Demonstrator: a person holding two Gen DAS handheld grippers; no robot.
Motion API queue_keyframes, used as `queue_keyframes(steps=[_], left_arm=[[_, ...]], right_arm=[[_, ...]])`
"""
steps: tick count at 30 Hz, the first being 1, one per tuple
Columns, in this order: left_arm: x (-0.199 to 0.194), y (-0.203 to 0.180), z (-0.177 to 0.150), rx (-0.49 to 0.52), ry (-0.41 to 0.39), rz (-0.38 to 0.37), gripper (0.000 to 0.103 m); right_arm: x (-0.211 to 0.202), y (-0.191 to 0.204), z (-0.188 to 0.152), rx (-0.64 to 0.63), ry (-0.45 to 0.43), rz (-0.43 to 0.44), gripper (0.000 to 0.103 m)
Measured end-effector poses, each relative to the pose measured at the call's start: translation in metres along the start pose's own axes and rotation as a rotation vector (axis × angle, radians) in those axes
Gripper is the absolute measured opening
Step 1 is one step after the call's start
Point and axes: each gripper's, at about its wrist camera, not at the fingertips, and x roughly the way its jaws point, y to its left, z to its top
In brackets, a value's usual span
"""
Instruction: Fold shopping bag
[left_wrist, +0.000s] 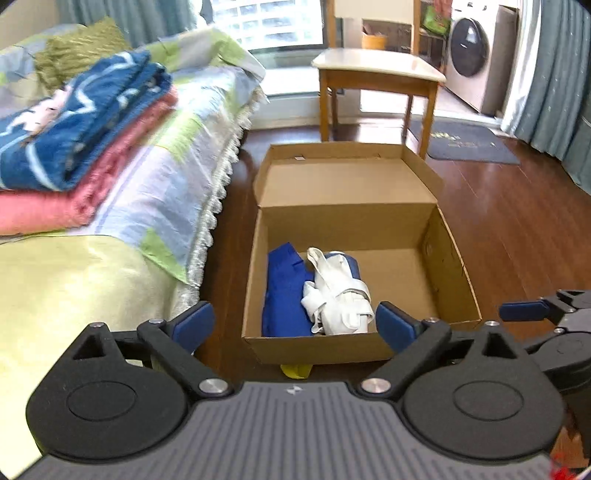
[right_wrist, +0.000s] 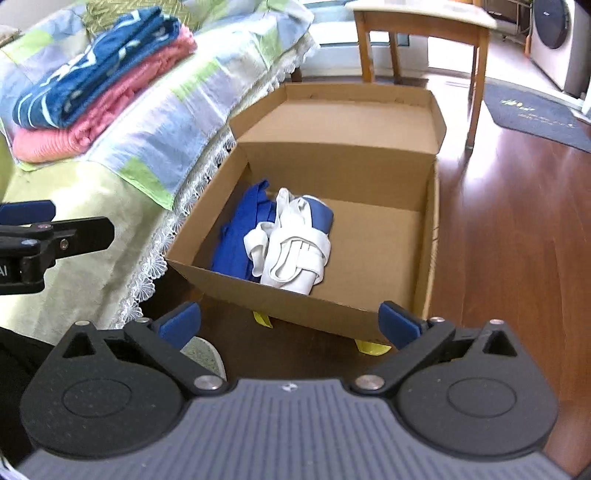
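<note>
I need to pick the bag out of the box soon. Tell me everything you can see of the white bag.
The white bag looks like soft fabric, bundled with its straps wrapped around it, a blue patch showing at its far end. It lies inside the open cardboard box, near the left front, against the blue bag. Neither gripper touches it.

Daylight from a window (left_wrist: 280, 22) falls across a dark wooden floor (left_wrist: 517, 221), a wooden table (left_wrist: 376, 70) and a bed (left_wrist: 155, 177).

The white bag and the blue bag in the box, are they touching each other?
Touching. The right wrist view shows the white bag lying against and partly over the blue bag inside the cardboard box, no gap between.
</note>
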Motion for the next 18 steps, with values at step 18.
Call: queue_keyframes(steps=[18], left_arm=[[-0.06, -0.021, -0.009, -0.05, -0.05, 0.05, 0.101]], right_arm=[[-0.066, 0.03, -0.014, -0.103, -0.146, -0.156, 0.102]])
